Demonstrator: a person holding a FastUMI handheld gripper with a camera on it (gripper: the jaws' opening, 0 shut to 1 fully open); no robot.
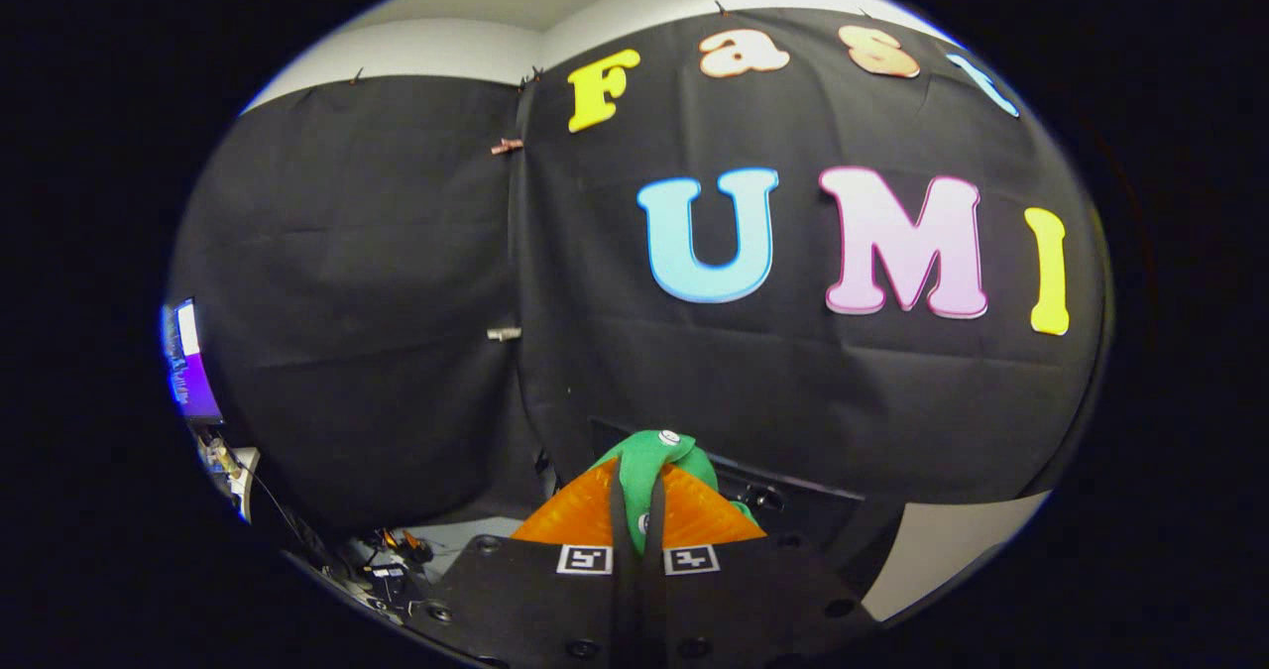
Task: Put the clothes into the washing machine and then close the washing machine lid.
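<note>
Gripper view: hand-held gripper (639,496) raised, clamping green garment (649,456).

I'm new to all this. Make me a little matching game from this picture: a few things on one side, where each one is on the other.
Things:
1. green cloth
2. screen
3. black wall cloth
4. fingers

Places:
A. far off to the side, lit
B. pinched between the fingers
C. shut on the cloth
D. hanging beyond the fingers

Pairs: 1-B, 2-A, 3-D, 4-C
</note>
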